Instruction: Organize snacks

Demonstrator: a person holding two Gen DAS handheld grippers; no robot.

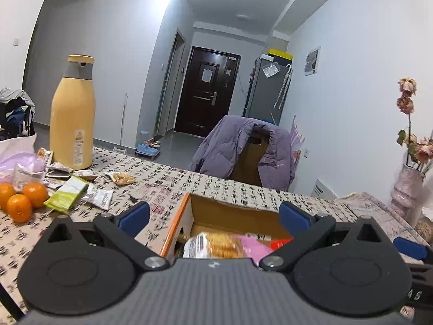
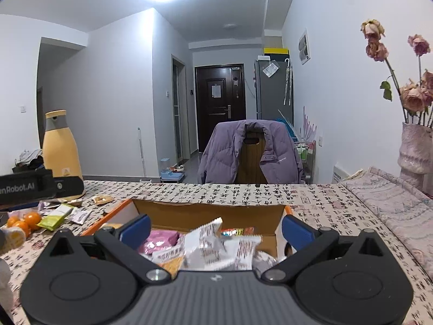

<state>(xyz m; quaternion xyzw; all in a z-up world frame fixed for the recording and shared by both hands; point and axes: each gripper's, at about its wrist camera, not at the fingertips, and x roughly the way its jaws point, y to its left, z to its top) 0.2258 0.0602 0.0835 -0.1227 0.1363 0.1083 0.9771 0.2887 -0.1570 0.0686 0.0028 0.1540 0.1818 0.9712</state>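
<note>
Evidently both tools are between pickups: the left gripper [image 1: 213, 218] and the right gripper [image 2: 215, 228] each stand with their blue fingers [image 1: 134, 218] spread as wide as they go, nothing pressed between them. Below and just ahead of both pairs of fingers sits the open cardboard box [image 1: 232, 210], already holding several snacks, among them a clear pack of biscuits [image 1: 213, 242], a pink packet [image 2: 162, 238] and a crinkled white wrapper [image 2: 216, 246] lying on top, between the right fingers but untouched by them.

My reading is that a drop into the box is finished and the fetching step comes next. More loose snacks remain on the patterned bench [image 1: 167, 181], well off to the left of the left fingers: a green-and-white packet [image 1: 67, 195], a small silver sachet [image 1: 101, 199], a clear bag of nuts [image 1: 123, 178] and others crowded by the yellow flask [image 1: 73, 113] and the oranges [image 1: 23, 199].

The next move probably calls for swinging the left fingers over to that pile, lowering them astride one flat packet, and closing gently, since thin wrappers slide and crumple. The nearest, the silver sachet, looks easiest.
</note>
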